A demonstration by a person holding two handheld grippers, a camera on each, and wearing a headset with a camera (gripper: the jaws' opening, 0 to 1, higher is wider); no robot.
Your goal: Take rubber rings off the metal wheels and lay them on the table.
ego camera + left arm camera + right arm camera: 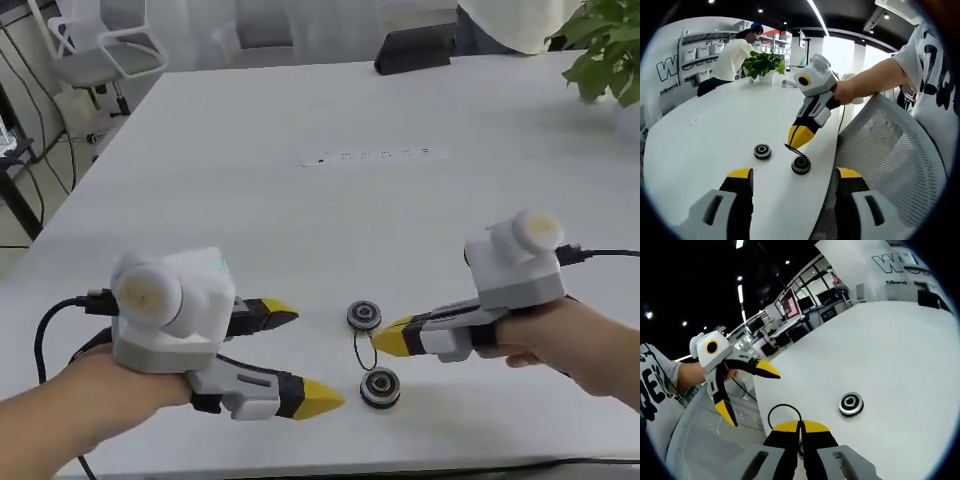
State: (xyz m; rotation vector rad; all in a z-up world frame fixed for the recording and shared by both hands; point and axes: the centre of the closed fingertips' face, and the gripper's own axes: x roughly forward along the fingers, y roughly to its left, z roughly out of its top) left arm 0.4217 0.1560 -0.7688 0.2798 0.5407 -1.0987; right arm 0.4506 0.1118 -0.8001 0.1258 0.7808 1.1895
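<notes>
White table (300, 220), evenly lit. My right gripper (385, 340) is closed on a black rubber ring (360, 352) hanging off its tip, between far wheel (364, 316) and near wheel (380, 387). Left gripper (305, 355) gapes wide, empty, just beside. Stripping step; next, I judge, lay the ring aside and release.

Two small round metal wheels lie flat on the white surface, the far wheel (364, 316) near the near wheel (380, 387). A thin black ring (785, 405) hangs between them, pinched in the right tongs (385, 343).
</notes>
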